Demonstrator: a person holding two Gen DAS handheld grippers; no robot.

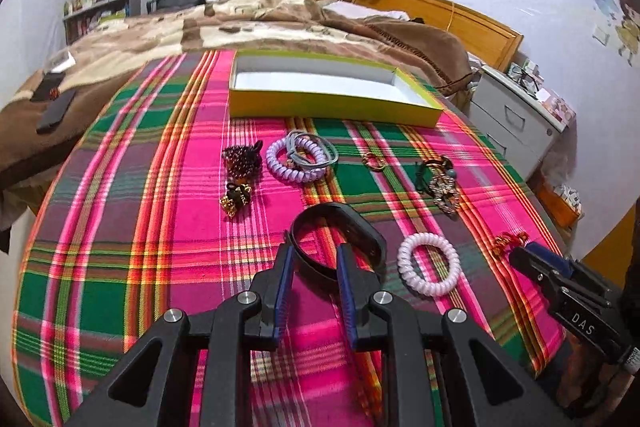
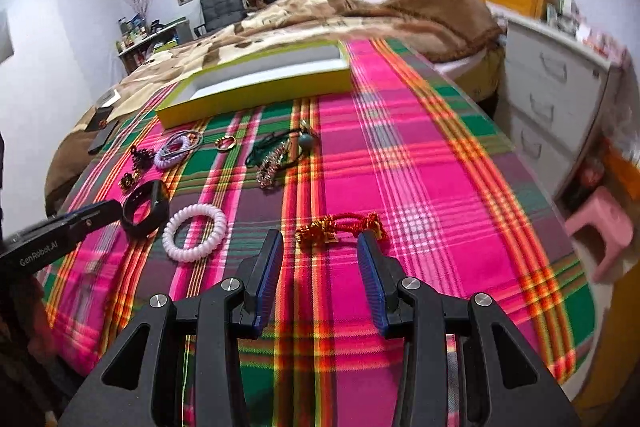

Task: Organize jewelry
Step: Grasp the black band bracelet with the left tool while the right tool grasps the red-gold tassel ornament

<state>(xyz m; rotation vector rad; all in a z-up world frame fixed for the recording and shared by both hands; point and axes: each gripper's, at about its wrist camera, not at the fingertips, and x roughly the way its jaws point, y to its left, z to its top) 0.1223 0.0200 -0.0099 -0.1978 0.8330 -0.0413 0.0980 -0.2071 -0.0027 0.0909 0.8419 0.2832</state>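
I am lining my open left claw (image 1: 314, 251) up on the black rubber wristband (image 1: 340, 243) and my open right claw (image 2: 320, 241) on the red-and-gold knotted cord charm (image 2: 340, 227), needing to close next.

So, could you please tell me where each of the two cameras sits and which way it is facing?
Left wrist: on the left gripper, looking forward and down over the plaid cloth at the black band; its own open fingers show, and the right gripper at the right edge.
Right wrist: on the right gripper, facing the red tassel; the left gripper shows at the left.
Shared: yellow box, white coil tie, bed.
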